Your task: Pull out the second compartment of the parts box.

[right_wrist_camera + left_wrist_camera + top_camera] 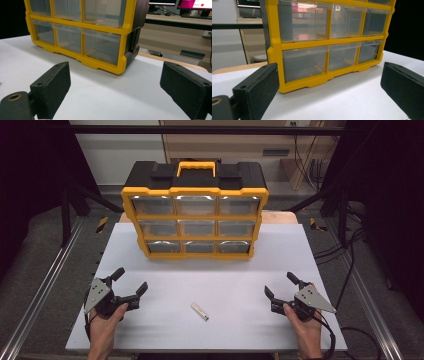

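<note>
Reaching for the small white tube lying flat on the table between both empty, wide-spread grippers, the right gripper or left gripper should straddle it crosswise, well short of the yellow drawer organizer

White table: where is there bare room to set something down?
The white table is bare between the drawer cabinet and both hand-held grippers, left and right, and beside the cabinet. Only the small tube occupies the front middle.
</note>
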Available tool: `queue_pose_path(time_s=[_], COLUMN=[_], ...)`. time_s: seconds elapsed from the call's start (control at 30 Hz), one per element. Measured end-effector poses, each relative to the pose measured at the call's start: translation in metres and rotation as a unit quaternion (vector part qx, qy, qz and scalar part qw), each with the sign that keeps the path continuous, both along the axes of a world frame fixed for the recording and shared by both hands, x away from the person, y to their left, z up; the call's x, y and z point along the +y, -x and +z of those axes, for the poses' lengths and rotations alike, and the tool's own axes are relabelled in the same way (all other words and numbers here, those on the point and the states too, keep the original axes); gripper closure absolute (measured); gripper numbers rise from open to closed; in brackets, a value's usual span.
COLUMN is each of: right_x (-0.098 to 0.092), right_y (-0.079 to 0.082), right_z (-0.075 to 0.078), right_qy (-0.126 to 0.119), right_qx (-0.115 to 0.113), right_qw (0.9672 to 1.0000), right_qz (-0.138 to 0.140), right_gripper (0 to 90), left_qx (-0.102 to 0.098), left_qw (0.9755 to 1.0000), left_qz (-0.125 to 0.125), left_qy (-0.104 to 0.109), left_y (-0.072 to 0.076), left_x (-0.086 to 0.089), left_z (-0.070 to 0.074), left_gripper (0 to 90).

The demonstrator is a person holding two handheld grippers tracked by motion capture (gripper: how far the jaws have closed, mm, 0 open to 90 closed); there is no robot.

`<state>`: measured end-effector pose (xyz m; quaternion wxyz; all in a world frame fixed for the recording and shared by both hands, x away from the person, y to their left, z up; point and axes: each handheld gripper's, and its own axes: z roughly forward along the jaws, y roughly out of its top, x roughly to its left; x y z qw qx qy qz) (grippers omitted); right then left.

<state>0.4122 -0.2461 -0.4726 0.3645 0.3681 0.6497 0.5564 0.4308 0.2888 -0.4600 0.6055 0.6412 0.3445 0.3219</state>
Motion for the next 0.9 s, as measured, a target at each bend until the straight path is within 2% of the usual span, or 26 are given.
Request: queue_pose_path(time_s=[0.23,0.33,0.43,0.63,0.8,0.9], right_x=[0.001,0.002,0.002,0.002,0.001,0.001], right_y=[0.0,0.001,0.001,0.001,0.001,0.001], right_z=[-0.001,0.0,0.0,0.0,0.0,0.0], right_qy=[0.002,-0.001,-0.001,-0.001,-0.003,-0.002], right_qx=[-0.001,-0.002,-0.001,-0.001,-0.001,-0.003], right_qw=[1.0,1.0,1.0,1.0,1.0,1.0], right_qz=[0.0,-0.002,-0.003,-0.006,-0.009,-0.008], right_gripper=[9.6,9.3,9.1,8.9,8.9,8.9], left_qx=[0.001,-0.007,-0.005,-0.012,-0.022,-0.025], left_qw=[0.9999,0.9999,1.0,0.9993,0.9971,0.9966], left_qz=[0.0,-0.001,0.002,0.004,-0.006,-0.011], left_qy=[-0.01,-0.008,-0.007,-0.035,-0.073,-0.078], left_y=[0.001,0.004,0.004,0.0,-0.007,-0.012], left_x=[-0.005,-0.007,-0.009,-0.023,-0.035,-0.041], left_z=[0.0,0.002,0.002,0.011,0.023,0.029], left_gripper=[1.7,2.0,2.0,2.3,2.9,3.0])
